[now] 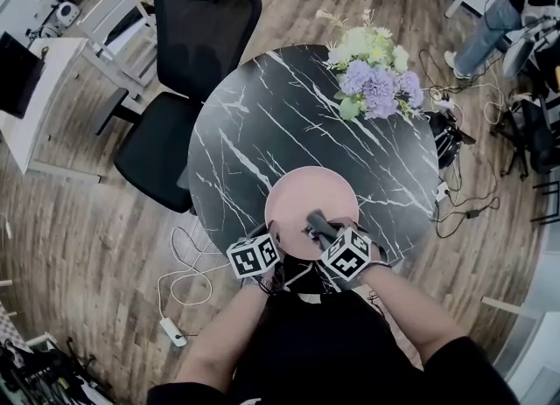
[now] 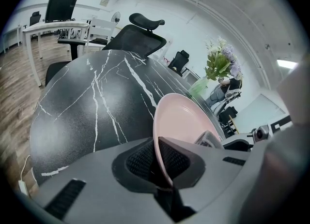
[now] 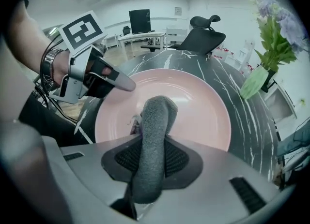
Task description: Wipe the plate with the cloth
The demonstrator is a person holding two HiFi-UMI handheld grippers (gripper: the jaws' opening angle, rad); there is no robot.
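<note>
**A:** Start with the table. Why do we have everything at its near edge?

**B:** Because that is where we stand. The plate lies on the black top at the edge nearest us. Both tools can come down on it from above, and the flowers on the far side are well apart from it.

**A:** And the left gripper?

**B:** We read it as the anchor. Its jaws are clamped on the plate's near-left rim, which runs edge-on between the two pads. We judge a plate on smooth stone would slide under a rub, so we pin it. We take it by the rim so the middle is free for wiping.

**A:** The right gripper?

**B:** It is clenched on the cloth, a grey bunched roll. The pads squeeze it partway along its length. The free end sticks out past the jaws and arches over the inside of the plate. We point the tool steeply down so that the soft end, not the jaws, is what meets the plate.

**A:** Is the cloth on the plate now?

**B:** In the head view its end sits over the plate's near part, just beside the left tool. We cannot tell whether it actually presses there. We judge that the wiping is at hand, with most of the plate not yet covered.
</note>
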